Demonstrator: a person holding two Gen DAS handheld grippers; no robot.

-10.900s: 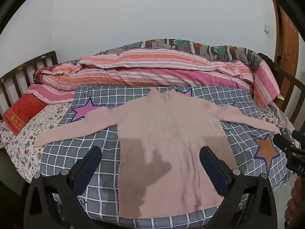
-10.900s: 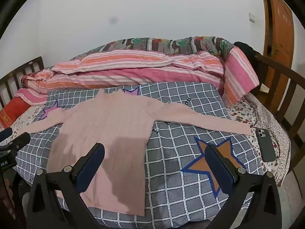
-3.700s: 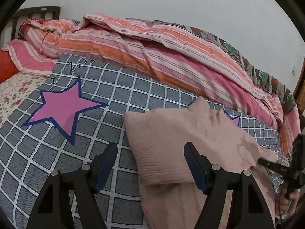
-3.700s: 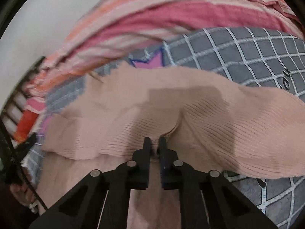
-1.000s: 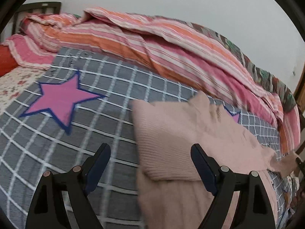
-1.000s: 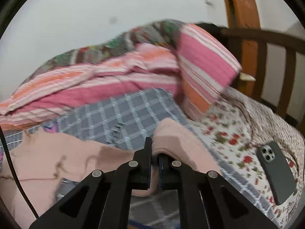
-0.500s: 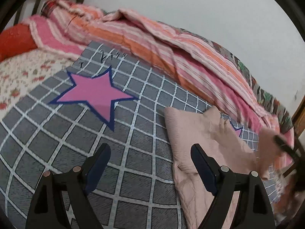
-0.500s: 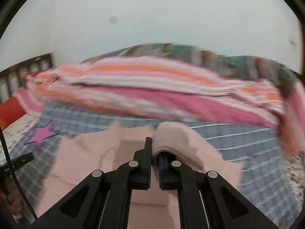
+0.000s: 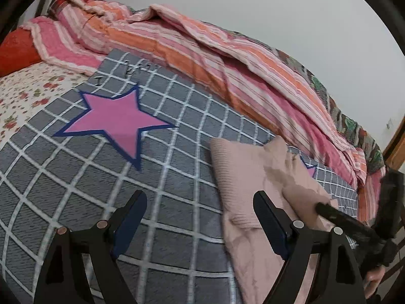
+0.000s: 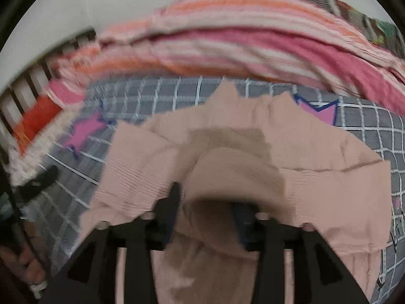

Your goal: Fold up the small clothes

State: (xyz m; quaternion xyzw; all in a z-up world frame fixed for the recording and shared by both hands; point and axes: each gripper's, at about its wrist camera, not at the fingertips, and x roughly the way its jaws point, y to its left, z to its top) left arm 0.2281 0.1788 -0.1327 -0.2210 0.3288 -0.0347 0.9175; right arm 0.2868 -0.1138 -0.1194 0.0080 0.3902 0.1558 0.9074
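The right gripper (image 10: 205,209), clamped on a sleeve a second ago, has just been opening, the sleeve draped loosely between its jaws over the pale pink ribbed knit sweater (image 10: 253,136) on the grey checked bedspread (image 9: 177,177). The left gripper (image 9: 200,217) hovers wide and empty beside it.

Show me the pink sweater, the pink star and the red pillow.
pink sweater (image 9: 243,174), left wrist view, folded-in ribbed shoulder.
pink star (image 9: 116,119), left wrist view, its centre.
red pillow (image 9: 17,50), left wrist view, its front face.
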